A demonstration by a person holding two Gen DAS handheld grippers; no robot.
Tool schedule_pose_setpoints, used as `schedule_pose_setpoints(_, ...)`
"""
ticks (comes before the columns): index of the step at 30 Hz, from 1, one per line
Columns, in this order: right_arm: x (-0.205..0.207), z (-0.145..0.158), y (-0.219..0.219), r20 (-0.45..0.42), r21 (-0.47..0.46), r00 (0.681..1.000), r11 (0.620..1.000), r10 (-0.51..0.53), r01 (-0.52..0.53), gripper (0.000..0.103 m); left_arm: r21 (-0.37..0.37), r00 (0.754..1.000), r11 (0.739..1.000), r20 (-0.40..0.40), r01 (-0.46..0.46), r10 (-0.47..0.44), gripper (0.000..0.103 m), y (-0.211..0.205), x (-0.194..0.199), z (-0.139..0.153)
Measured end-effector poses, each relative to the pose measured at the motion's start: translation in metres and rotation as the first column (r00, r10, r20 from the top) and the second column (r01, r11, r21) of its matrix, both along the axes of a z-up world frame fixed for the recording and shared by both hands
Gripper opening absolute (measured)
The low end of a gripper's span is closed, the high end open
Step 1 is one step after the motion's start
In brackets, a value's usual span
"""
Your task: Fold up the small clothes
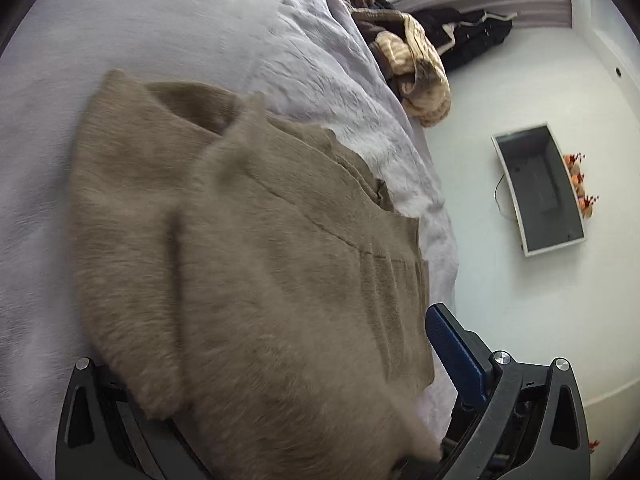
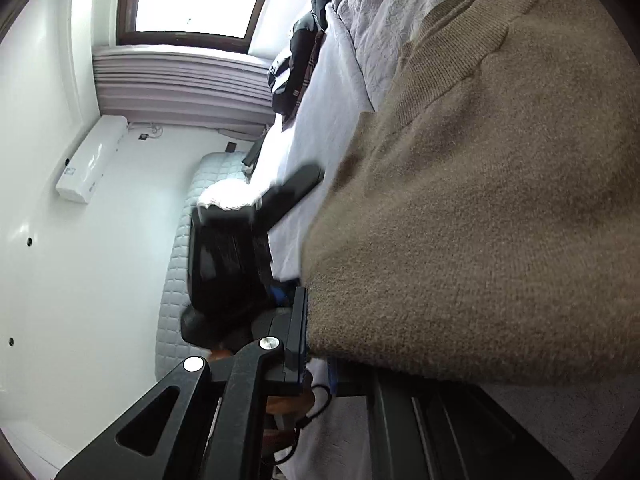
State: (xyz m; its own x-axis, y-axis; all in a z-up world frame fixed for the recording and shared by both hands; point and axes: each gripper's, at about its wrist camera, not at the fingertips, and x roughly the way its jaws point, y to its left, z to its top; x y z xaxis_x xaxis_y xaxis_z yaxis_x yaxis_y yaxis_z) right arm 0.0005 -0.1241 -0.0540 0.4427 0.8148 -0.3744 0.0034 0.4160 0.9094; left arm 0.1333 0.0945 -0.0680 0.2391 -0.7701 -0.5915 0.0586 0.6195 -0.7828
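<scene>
A tan knitted sweater [image 1: 248,248] lies partly folded on the pale bedspread [image 1: 120,32]. Its near edge drapes over my left gripper [image 1: 280,400]. One blue-padded finger [image 1: 452,344] shows at the right; the other finger is hidden under the cloth. The jaws stand wide apart around the fabric. In the right wrist view the same sweater [image 2: 500,200] fills the right side. My right gripper [image 2: 320,344] has its fingers close together on the sweater's hem. The left gripper [image 2: 240,248] also shows there as a black body beside the sweater.
A heap of striped and dark clothes [image 1: 412,60] lies at the bed's far edge. A wall-mounted screen [image 1: 540,188] and an air conditioner [image 2: 92,160] are on the white walls. A window [image 2: 196,0] and a quilted headboard [image 2: 180,264] show beyond.
</scene>
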Motion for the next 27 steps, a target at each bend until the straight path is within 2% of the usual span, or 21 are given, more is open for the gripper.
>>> schedule_pose_setpoints(3,-0.008,-0.007,-0.003,-0.063,-0.076,0.995,0.994,0.08,-0.084,0.013,0.076,1.0,0.997,0.007,0.006,-0.007,0.102,-0.019,0.003,-0.001)
schedule_pose_setpoints(5,-0.013,-0.008,-0.005,-0.104,-0.116,0.984,0.98,0.147,-0.158,0.014,0.143,1.0,0.99,0.028,0.002,-0.006,0.087,-0.026,0.004,-0.002)
schedule_pose_setpoints(6,-0.017,-0.004,-0.009,-0.108,-0.146,0.977,0.969,0.185,-0.199,0.016,0.192,0.999,0.981,0.031,0.006,-0.012,0.067,-0.028,0.003,-0.005)
schedule_pose_setpoints(7,-0.021,0.002,-0.013,-0.097,-0.182,0.973,0.958,0.208,-0.223,0.023,0.272,0.999,0.962,0.028,0.015,-0.023,0.047,-0.034,0.004,-0.008)
schedule_pose_setpoints(8,-0.024,0.009,-0.019,-0.076,-0.221,0.974,0.949,0.215,-0.226,0.027,0.309,0.999,0.951,0.026,0.018,-0.027,0.041,-0.036,0.004,-0.011)
schedule_pose_setpoints(9,-0.026,0.02,-0.029,-0.032,-0.265,0.98,0.944,0.197,-0.198,0.04,0.311,0.999,0.95,0.033,0.015,-0.026,0.04,-0.035,0.003,-0.013)
schedule_pose_setpoints(10,-0.025,0.027,-0.04,0.006,-0.287,0.987,0.945,0.163,-0.154,0.046,0.306,0.999,0.952,0.037,0.006,-0.018,0.036,-0.034,0.003,-0.013)
schedule_pose_setpoints(11,-0.022,0.033,-0.052,0.04,-0.301,0.993,0.949,0.114,-0.097,0.045,0.303,0.999,0.953,0.045,-0.007,-0.007,0.034,-0.033,0.002,-0.012)
schedule_pose_setpoints(12,-0.016,0.037,-0.065,0.061,-0.321,0.996,0.946,0.063,-0.04,0.043,0.305,0.999,0.952,0.052,-0.016,0.0,0.031,-0.032,0.001,-0.01)
schedule_pose_setpoints(14,0.002,0.038,-0.075,0.074,-0.395,0.997,0.918,0.001,0.028,0.023,0.325,0.997,0.945,0.077,-0.037,0.013,0.029,-0.034,-0.002,-0.004)
schedule_pose_setpoints(15,0.013,0.035,-0.078,0.071,-0.454,0.997,0.889,-0.024,0.054,0.011,0.339,0.996,0.94,0.089,-0.043,0.014,0.027,-0.036,-0.003,0.0)
schedule_pose_setpoints(17,0.029,0.023,-0.078,0.044,-0.524,0.998,0.849,-0.049,0.064,0.01,0.368,0.993,0.928,0.118,-0.052,0.009,0.025,-0.041,-0.005,0.008)
schedule_pose_setpoints(20,0.048,-0.011,-0.065,-0.063,-0.63,0.997,0.776,-0.033,-0.015,0.006,0.396,0.986,0.916,0.169,-0.064,-0.004,0.024,-0.046,-0.011,0.026)
schedule_pose_setpoints(21,0.052,-0.019,-0.057,-0.07,-0.647,0.997,0.762,-0.021,-0.03,0.005,0.399,0.984,0.915,0.18,-0.064,-0.01,0.022,-0.047,-0.011,0.031)
schedule_pose_setpoints(24,0.046,-0.016,-0.048,-0.03,-0.694,1.0,0.72,-0.002,-0.02,0.003,0.446,0.964,0.893,0.257,-0.056,-0.068,0.021,-0.068,-0.02,0.057)
schedule_pose_setpoints(25,0.044,-0.014,-0.049,-0.026,-0.686,1.0,0.727,0.006,-0.023,0.003,0.466,0.952,0.884,0.291,-0.049,-0.1,0.021,-0.08,-0.024,0.069)
schedule_pose_setpoints(26,0.044,-0.014,-0.052,-0.027,-0.658,1.0,0.753,0.008,-0.023,0.003,0.475,0.944,0.879,0.308,-0.045,-0.118,0.021,-0.089,-0.026,0.076)
schedule_pose_setpoints(27,0.043,-0.012,-0.062,-0.033,-0.586,0.999,0.81,0.002,-0.021,0.003,0.483,0.937,0.875,0.323,-0.039,-0.136,0.021,-0.098,-0.028,0.084)
